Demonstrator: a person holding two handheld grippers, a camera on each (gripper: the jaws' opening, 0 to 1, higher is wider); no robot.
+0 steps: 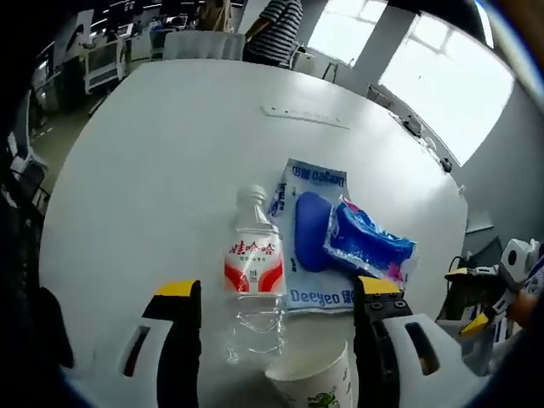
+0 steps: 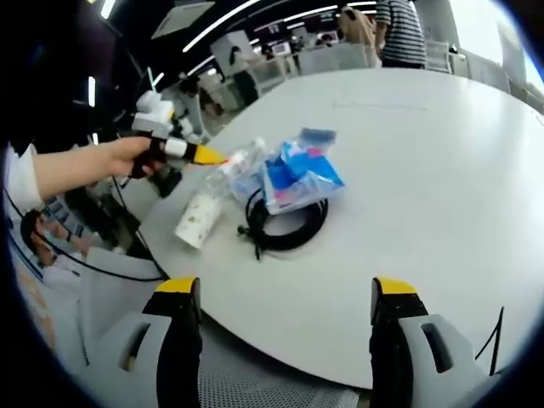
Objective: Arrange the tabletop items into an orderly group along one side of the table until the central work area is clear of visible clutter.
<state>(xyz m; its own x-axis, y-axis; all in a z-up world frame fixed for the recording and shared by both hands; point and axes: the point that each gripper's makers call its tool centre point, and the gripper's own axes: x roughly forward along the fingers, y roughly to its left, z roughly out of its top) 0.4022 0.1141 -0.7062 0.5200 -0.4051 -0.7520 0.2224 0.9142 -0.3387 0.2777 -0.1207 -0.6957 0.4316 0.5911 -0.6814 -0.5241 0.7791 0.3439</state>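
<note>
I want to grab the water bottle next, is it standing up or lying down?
Lying down. The bottle rests on its side on the table, cap pointing away, between the left gripper jaws.

White packet (image 1: 316, 255): blue lettering "Deeyeo" along its near edge, the far edge's print too small to read. Water bottle (image 1: 253, 272): red label with Chinese characters, illegible.

I count one clear water bottle (image 1: 253, 270) lying on the tabletop (image 1: 161, 153); one paper cup (image 1: 314, 382); one flat white packet printed in blue (image 1: 316, 255); one dark blue pouch (image 1: 312, 228) on it; one crinkled blue-and-white bag (image 1: 371, 242). From the right gripper view I add one coil of black cable (image 2: 285, 225); further back I make out two people standing (image 2: 399, 30).
</note>
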